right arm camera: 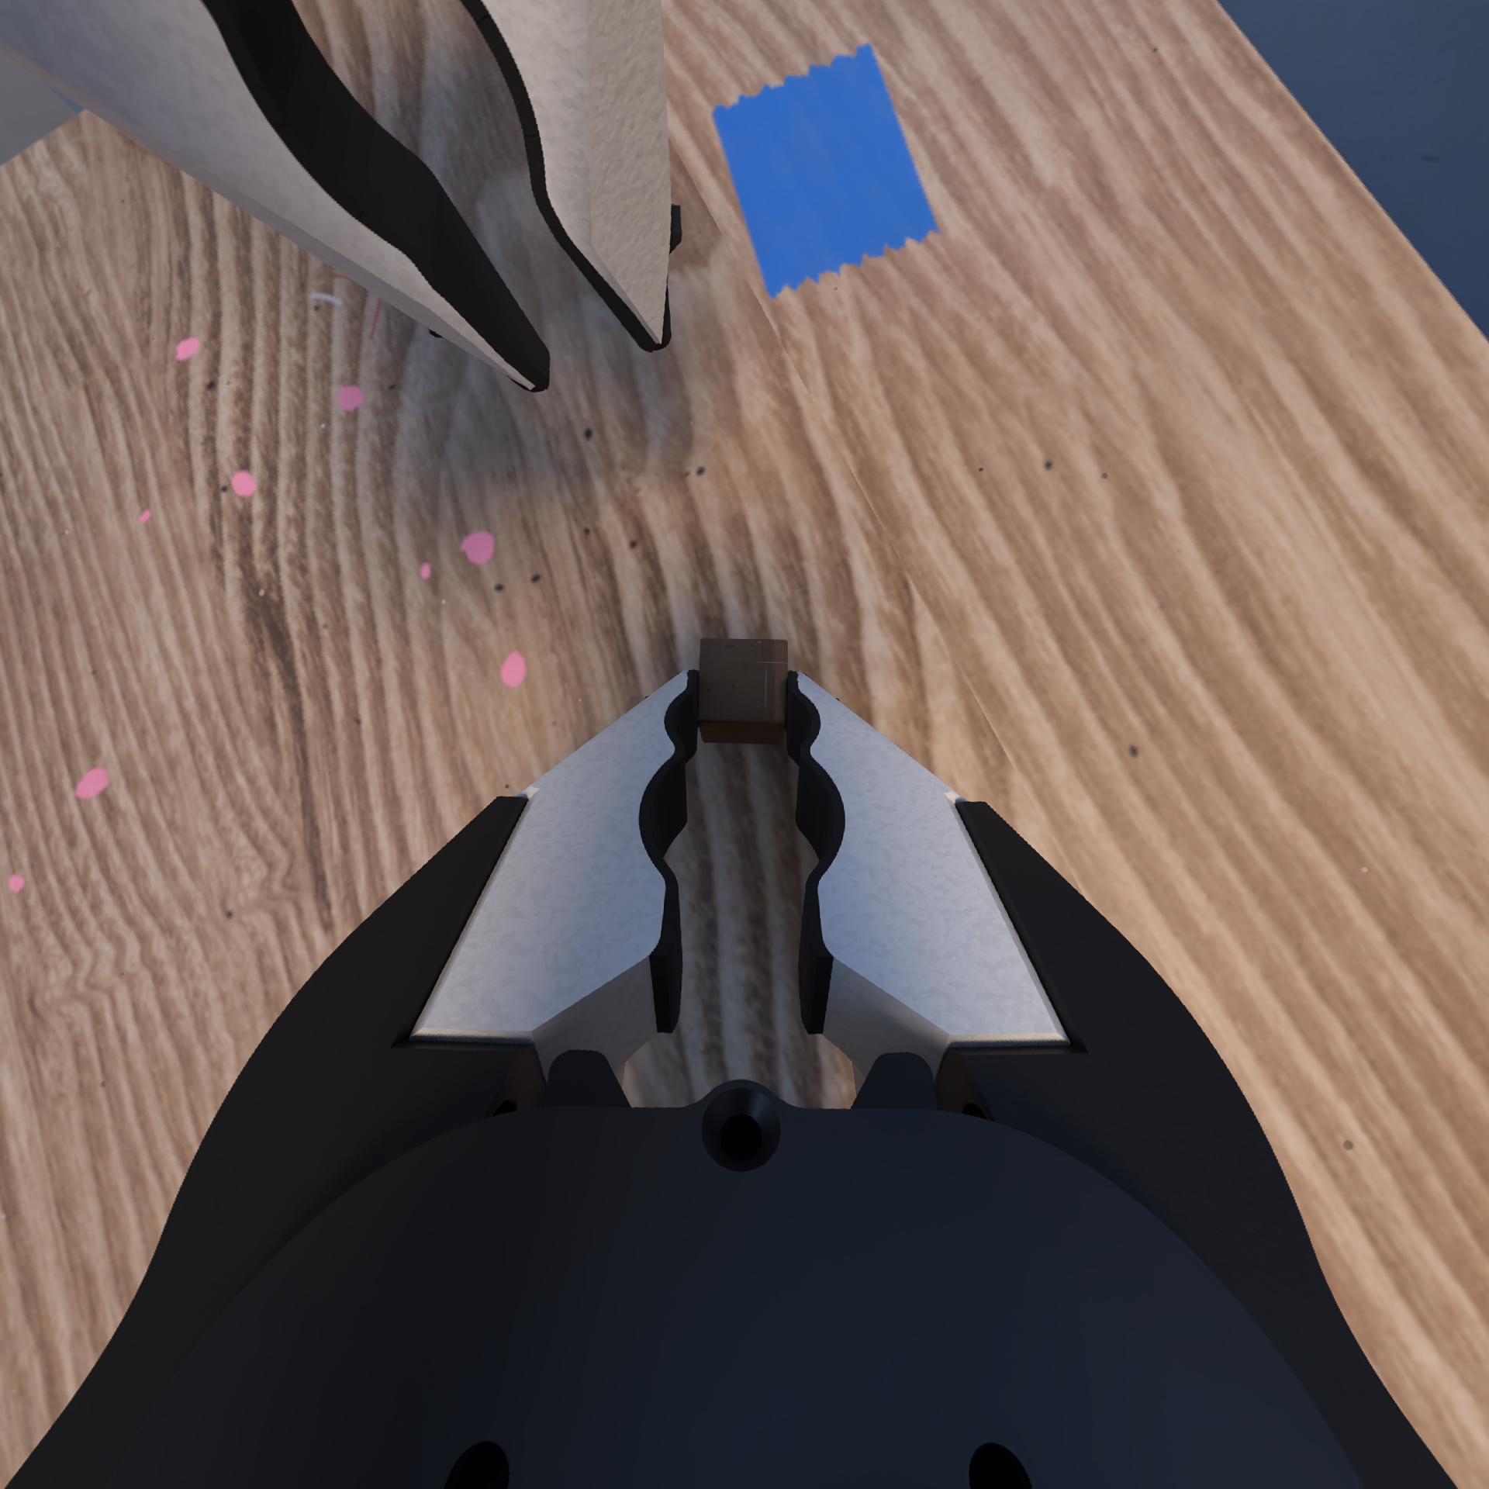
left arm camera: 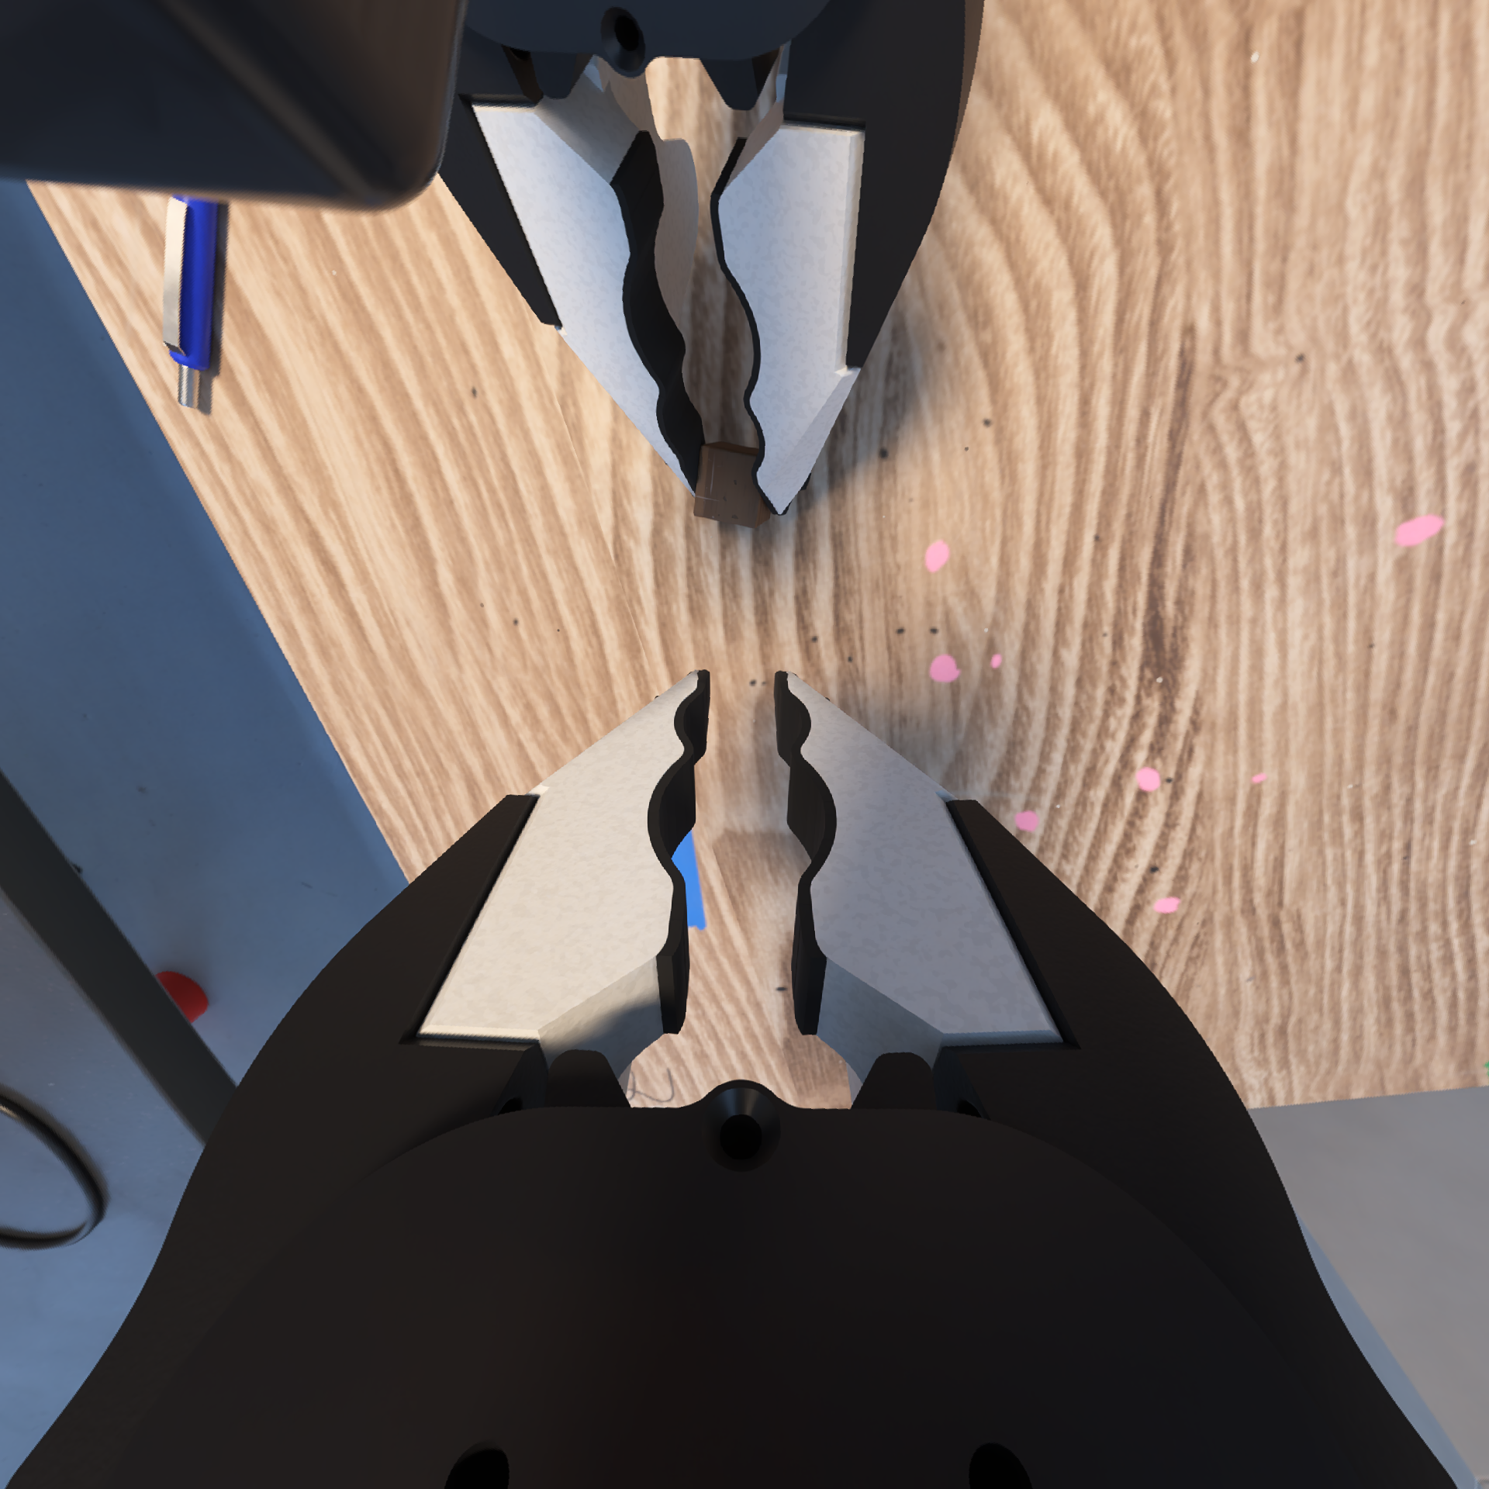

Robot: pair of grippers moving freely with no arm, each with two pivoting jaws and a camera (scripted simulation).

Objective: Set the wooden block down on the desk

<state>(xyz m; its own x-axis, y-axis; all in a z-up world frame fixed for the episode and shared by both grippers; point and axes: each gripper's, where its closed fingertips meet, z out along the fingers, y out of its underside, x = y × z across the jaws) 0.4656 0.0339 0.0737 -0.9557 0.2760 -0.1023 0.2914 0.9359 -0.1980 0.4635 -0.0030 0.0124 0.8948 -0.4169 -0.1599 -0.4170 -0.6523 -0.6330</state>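
The small brown wooden block (right arm camera: 740,669) is pinched between the fingertips of my right gripper (right arm camera: 741,685), which is shut on it low over the wooden desk (right arm camera: 1047,564). I cannot tell whether the block touches the desk. In the left wrist view the same block (left arm camera: 727,483) sits at the tips of the right gripper (left arm camera: 733,493), which points toward me. My left gripper (left arm camera: 741,677) is empty, its jaws a narrow gap apart, facing the block from a short distance. It also shows in the right wrist view (right arm camera: 596,362).
A blue tape patch (right arm camera: 826,169) lies on the desk beside the left gripper. Pink spots (right arm camera: 477,548) dot the wood. A blue pen (left arm camera: 192,290) lies near the desk's left edge. Off that edge are a red object (left arm camera: 184,995) and a black cable loop (left arm camera: 48,1168).
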